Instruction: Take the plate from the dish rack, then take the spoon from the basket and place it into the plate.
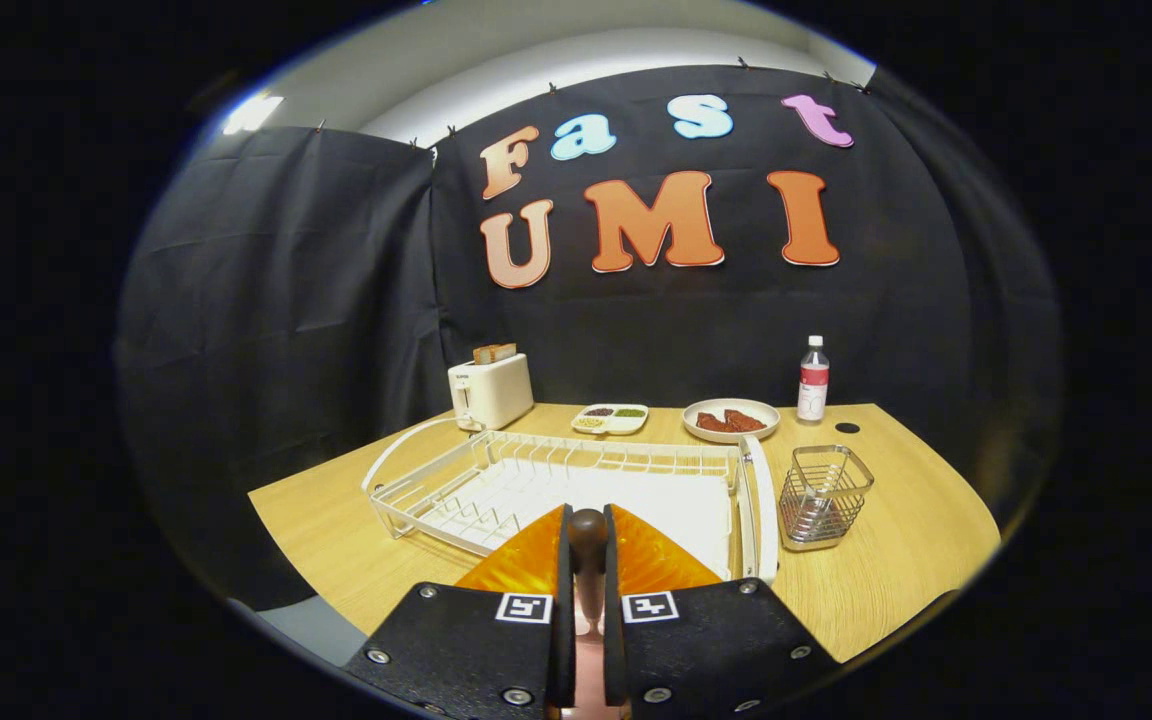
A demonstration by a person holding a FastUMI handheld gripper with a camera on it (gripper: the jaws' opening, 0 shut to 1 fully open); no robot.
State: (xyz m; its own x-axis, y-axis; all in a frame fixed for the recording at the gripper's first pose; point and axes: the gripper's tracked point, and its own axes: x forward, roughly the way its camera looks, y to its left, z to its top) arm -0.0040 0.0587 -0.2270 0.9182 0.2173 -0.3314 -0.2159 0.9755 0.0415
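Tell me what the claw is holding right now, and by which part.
The claw is shut on the spoon, gripping its brown handle between both fingers, with the rounded handle end poking out ahead. It sits above the orange plate.

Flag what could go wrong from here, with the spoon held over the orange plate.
1. The gripper pinches only the spoon's narrow handle; it may twist or slip before release.
2. The orange plate lies right under the fingers beside the dish rack; lowering too far might strike it.
3. The spoon's bowl is hidden, so it might land on the plate's rim.
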